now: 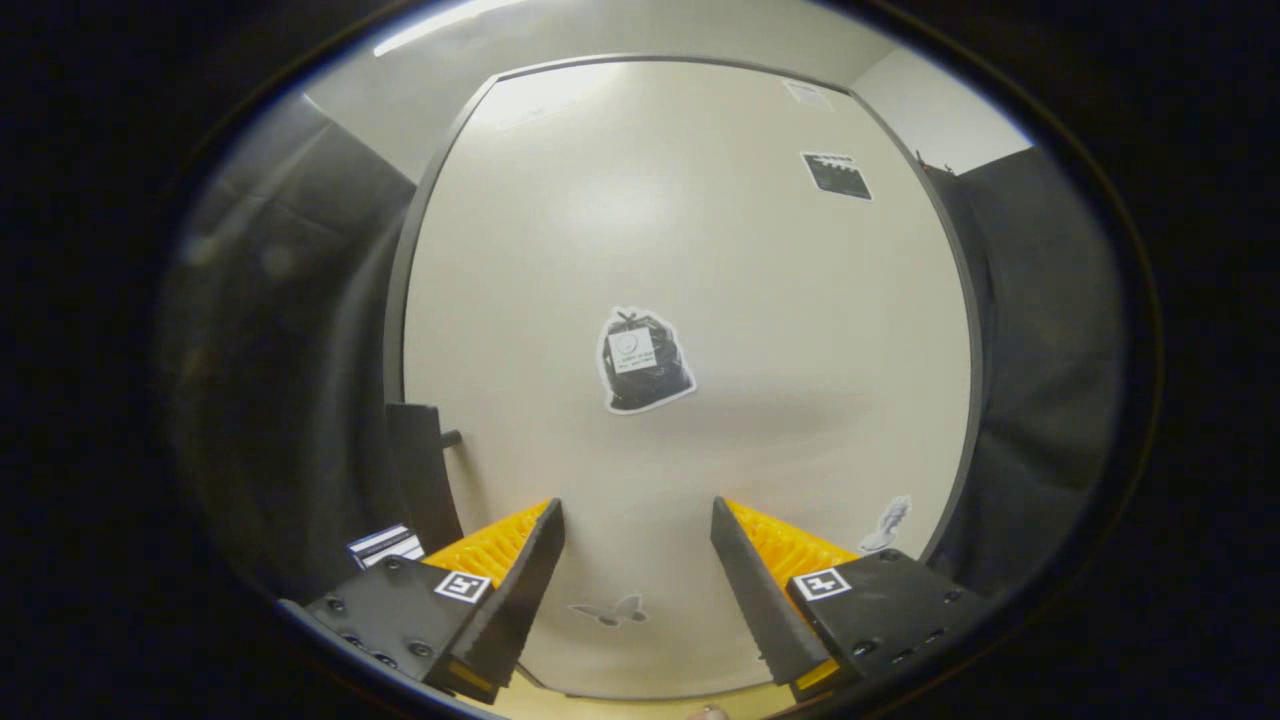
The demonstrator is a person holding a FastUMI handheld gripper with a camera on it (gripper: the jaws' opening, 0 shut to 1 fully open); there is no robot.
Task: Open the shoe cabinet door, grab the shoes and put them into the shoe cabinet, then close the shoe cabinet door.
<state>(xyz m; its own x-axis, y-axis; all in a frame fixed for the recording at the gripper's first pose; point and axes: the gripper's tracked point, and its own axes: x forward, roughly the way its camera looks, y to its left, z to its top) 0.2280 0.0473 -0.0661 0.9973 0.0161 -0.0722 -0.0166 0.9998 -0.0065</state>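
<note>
The gripper [637,515] sat wide open, its two fingers spread well apart with nothing between them. The left finger [520,570] and the right finger [750,575] both reached forward, black inner faces turned toward each other, ridged orange panels on their outer sides. Each finger ran back into a black mount carrying a small square marker, and neither tip pressed on anything.

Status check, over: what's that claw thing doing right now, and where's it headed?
Claw open, holding nothing. Flat cream cabinet door dead ahead, shut. Dark handle at the door's edge, beside one finger, untouched. Nothing between claw and door.
</note>
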